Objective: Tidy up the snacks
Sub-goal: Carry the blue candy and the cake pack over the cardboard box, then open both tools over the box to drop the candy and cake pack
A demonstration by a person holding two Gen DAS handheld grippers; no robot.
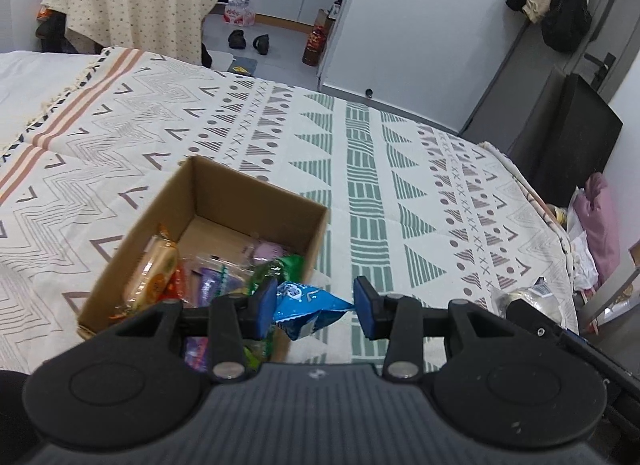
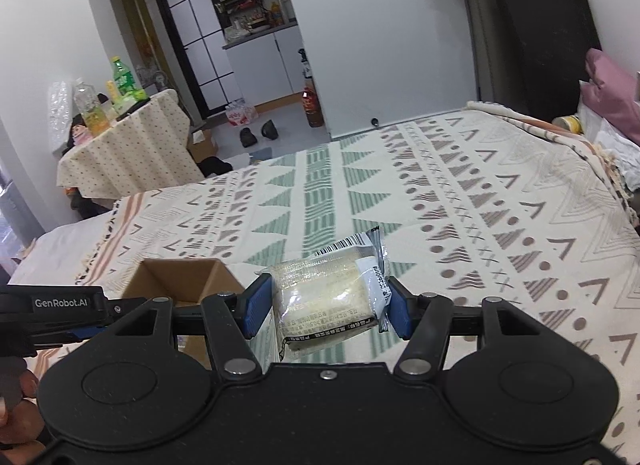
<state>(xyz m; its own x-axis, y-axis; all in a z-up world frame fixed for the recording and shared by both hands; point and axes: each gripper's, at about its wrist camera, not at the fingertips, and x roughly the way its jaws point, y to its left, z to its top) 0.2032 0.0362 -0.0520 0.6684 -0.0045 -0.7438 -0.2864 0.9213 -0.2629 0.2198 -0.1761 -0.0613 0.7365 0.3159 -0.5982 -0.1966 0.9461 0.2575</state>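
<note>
A bed (image 1: 400, 169) covered by a patterned blanket (image 2: 460, 193) fills most of both views. On it stands an open cardboard box (image 1: 256, 201), already holding several snacks: an orange-wrapped cake (image 1: 154, 273) leaning on its left wall, purple and green packets (image 1: 236, 273) in the middle and a pale purple one further back. The left gripper (image 1: 315, 305) hangs just beside the box's near right corner, its blue fingers (image 1: 366, 305) partly open with a blue snack bag (image 1: 308, 305) between them; the bag touches the left finger, but whether the right one presses on it cannot be told. The right gripper (image 2: 326, 305) is raised over the blanket to the right of the box, its fingers about half open and closed on both sides of a clear-wrapped pale cake (image 2: 328, 297), held off the bed.
</note>
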